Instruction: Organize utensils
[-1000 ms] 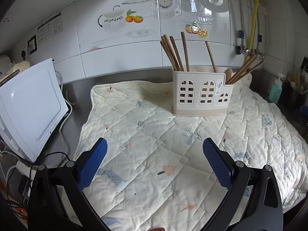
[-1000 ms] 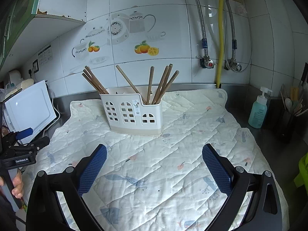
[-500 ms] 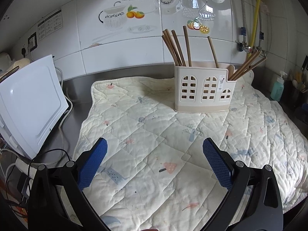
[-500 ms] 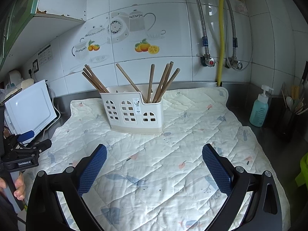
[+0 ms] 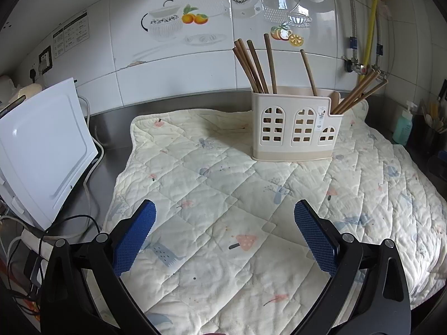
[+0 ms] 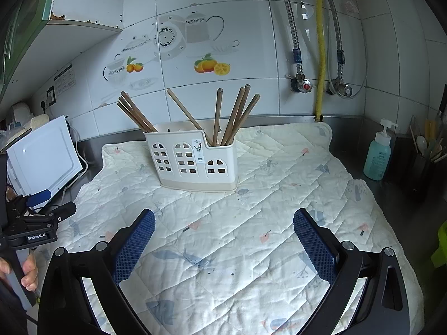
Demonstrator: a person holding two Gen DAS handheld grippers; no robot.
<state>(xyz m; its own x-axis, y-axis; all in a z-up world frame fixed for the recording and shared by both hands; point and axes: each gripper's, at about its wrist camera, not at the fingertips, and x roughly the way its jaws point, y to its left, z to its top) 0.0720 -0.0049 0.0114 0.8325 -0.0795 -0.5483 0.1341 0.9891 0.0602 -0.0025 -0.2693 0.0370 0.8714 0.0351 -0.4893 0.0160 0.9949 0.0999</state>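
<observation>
A cream plastic utensil caddy (image 5: 296,128) (image 6: 192,159) with arched cut-outs stands upright on a quilted mat (image 5: 237,195) (image 6: 251,223). Several brown wooden chopsticks (image 5: 254,64) (image 6: 237,114) lean out of its compartments, and a wooden spoon head (image 5: 334,99) shows in the lower right section. My left gripper (image 5: 225,237) hangs open well in front of the caddy, nothing between its blue pads. My right gripper (image 6: 223,243) is open too, also short of the caddy. In the right wrist view the left gripper (image 6: 42,209) appears at the far left, held by a hand (image 6: 26,272).
A white appliance (image 5: 42,156) with cables (image 5: 86,195) stands on the steel counter left of the mat. A teal soap bottle (image 6: 378,153) and a dark holder with spoons (image 6: 427,156) sit at the right. Pipes and valves (image 6: 303,85) run down the tiled wall behind.
Both grippers have drifted slightly back and shifted their aim; the caddy sits a little lower and further right in each view. Jaws stay open, nothing grasped.
</observation>
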